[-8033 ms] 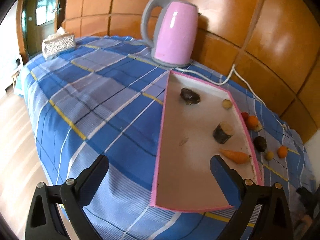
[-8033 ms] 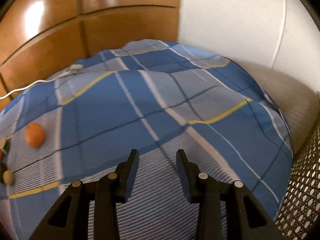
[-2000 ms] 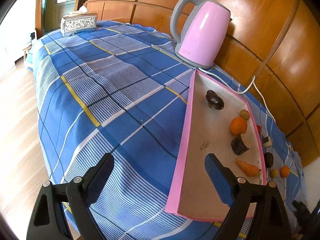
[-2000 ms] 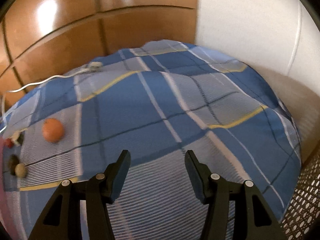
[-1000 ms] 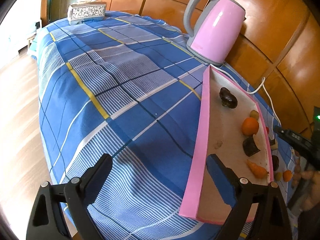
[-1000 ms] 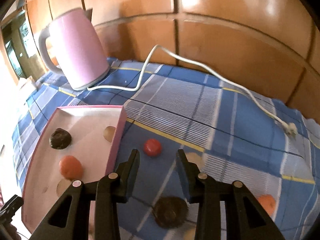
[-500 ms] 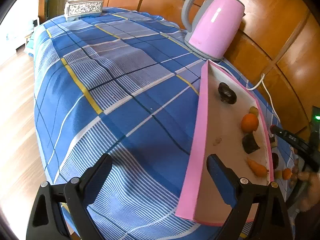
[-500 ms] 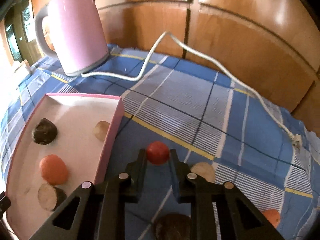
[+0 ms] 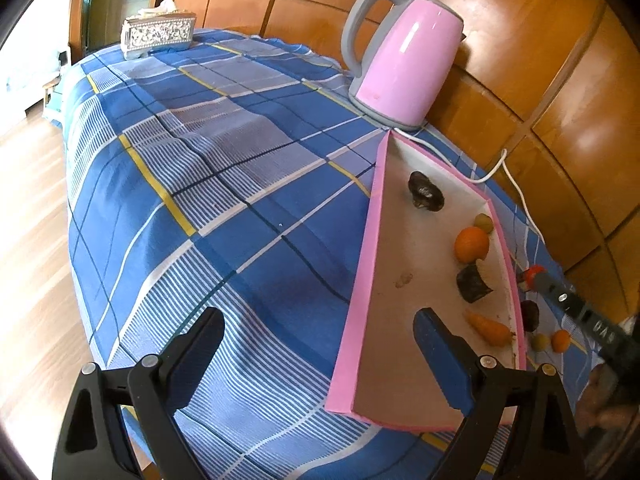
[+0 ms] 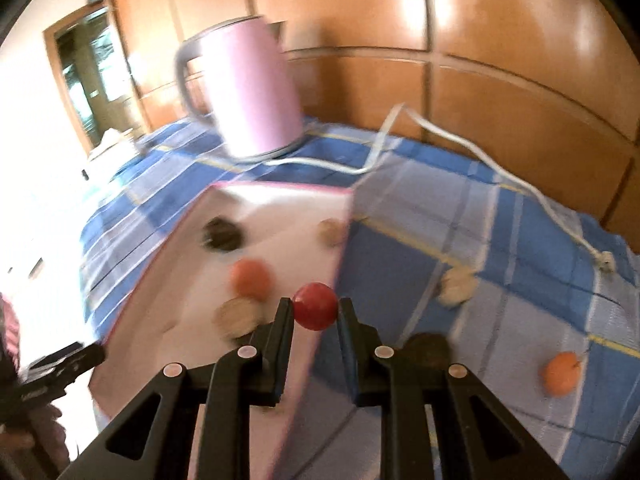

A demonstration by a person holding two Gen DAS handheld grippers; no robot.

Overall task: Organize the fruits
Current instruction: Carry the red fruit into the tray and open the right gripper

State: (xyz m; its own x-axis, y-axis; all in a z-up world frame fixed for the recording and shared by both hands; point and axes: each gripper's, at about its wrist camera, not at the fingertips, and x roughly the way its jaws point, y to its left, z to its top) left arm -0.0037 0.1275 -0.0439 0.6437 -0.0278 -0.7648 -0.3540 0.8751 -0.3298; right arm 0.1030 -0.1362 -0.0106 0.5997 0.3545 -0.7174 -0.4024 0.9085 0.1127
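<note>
My right gripper (image 10: pixel 315 312) is shut on a small red fruit (image 10: pixel 315 306) and holds it above the right rim of the pink tray (image 10: pixel 280 216). The same gripper shows in the left wrist view (image 9: pixel 534 276) with the red fruit (image 9: pixel 535 272) at the tray's far side. The tray (image 9: pixel 362 300) holds an orange (image 9: pixel 472 243), a carrot (image 9: pixel 488 328), two dark pieces and a small yellowish fruit. My left gripper (image 9: pixel 316 344) is open and empty, near the tray's front corner. An orange (image 10: pixel 562 372), a dark fruit (image 10: pixel 426 346) and a pale piece (image 10: pixel 456 284) lie on the cloth.
A pink kettle (image 9: pixel 400 68) stands behind the tray, its white cord (image 10: pixel 460 148) trailing across the blue checked cloth (image 9: pixel 224 184). A tissue box (image 9: pixel 158 34) sits at the far left corner. A wooden wall backs the table. The table edge drops to the floor on the left.
My right gripper has closed on the red fruit, lifted it off the cloth and swung left toward the tray. The left gripper has barely moved.
</note>
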